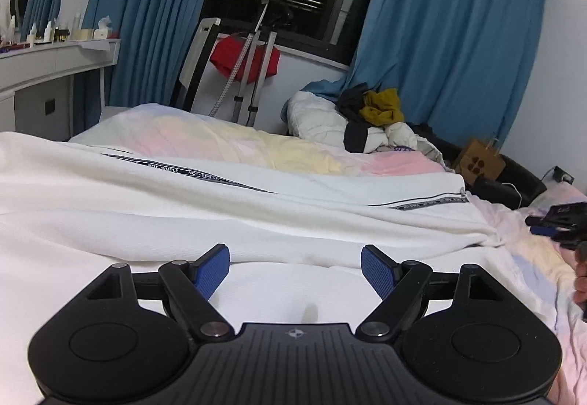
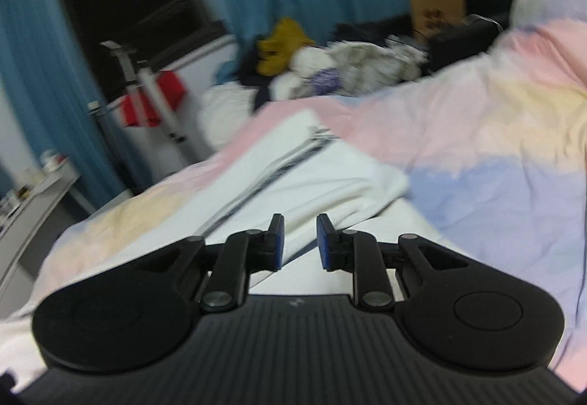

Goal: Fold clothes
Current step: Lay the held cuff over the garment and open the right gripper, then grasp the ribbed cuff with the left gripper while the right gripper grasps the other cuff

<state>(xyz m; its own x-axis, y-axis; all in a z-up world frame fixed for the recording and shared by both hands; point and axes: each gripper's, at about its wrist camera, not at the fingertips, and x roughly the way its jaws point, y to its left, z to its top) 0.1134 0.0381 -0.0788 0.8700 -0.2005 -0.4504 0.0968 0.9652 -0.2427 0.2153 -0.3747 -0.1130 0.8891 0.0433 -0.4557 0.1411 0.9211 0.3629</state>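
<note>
A white garment (image 1: 183,206) with a black printed tape along its seam lies spread across the bed, and its folded edge crosses the left wrist view. My left gripper (image 1: 295,252) hovers just above it, open wide, with nothing between the blue pads. In the right wrist view, which is blurred, the same garment (image 2: 330,166) runs away toward the back. My right gripper (image 2: 300,221) is tilted above its near end, open by a narrow gap with no cloth between the pads. Its black body also shows at the right edge of the left wrist view.
A pastel striped bedsheet (image 2: 495,133) covers the bed. A pile of clothes (image 1: 370,115) with a mustard piece lies at the far side. A brown paper bag (image 1: 478,162), blue curtains (image 1: 451,38), a rack with red cloth (image 1: 244,60) and a dressing table (image 1: 55,56) stand around.
</note>
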